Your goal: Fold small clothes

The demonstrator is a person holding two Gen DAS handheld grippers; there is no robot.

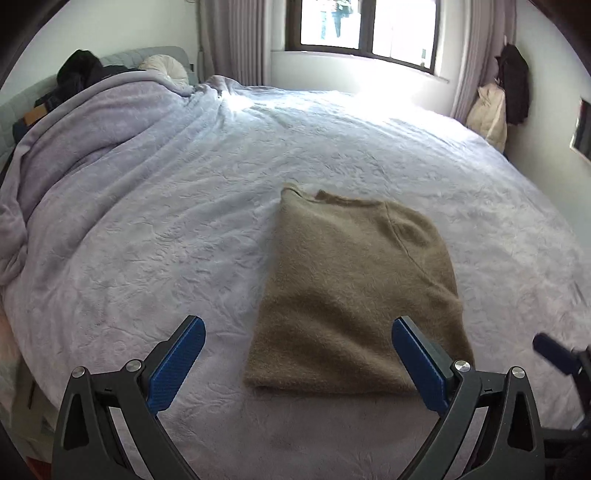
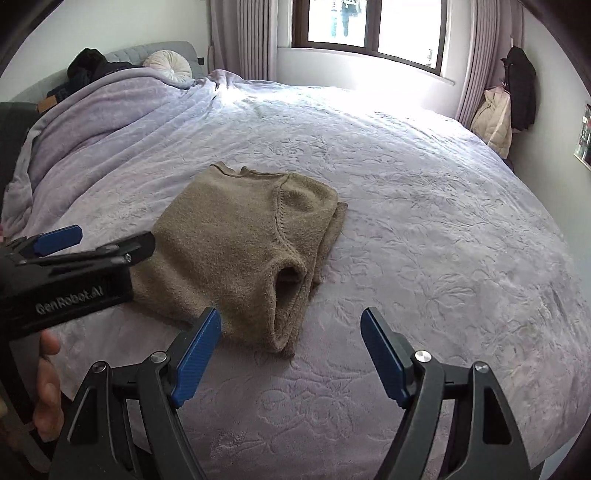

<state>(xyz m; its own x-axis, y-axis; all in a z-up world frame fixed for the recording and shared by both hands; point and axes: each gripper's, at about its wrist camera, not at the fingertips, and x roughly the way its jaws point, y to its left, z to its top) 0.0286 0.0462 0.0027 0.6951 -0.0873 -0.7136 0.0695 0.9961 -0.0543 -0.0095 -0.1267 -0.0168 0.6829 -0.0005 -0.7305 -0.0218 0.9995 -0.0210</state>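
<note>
Left wrist view: folded sweater lies ahead between spread-apart left gripper fingers — right gripper likewise agape.

A lavender bedspread covers the bed below a window, round cushion by the headboard.

Both grippers, the left gripper and the right gripper, hang side by side, jaws wide apart, holding nothing.

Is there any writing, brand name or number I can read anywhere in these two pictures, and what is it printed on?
"GenRobot.AI": white letters on the black body of the left hand-held gripper, seen from the right wrist view.
Brown tag on the dark clothes by the headboard: too small to read.
Framed picture on the right wall: too blurred to read.
</note>
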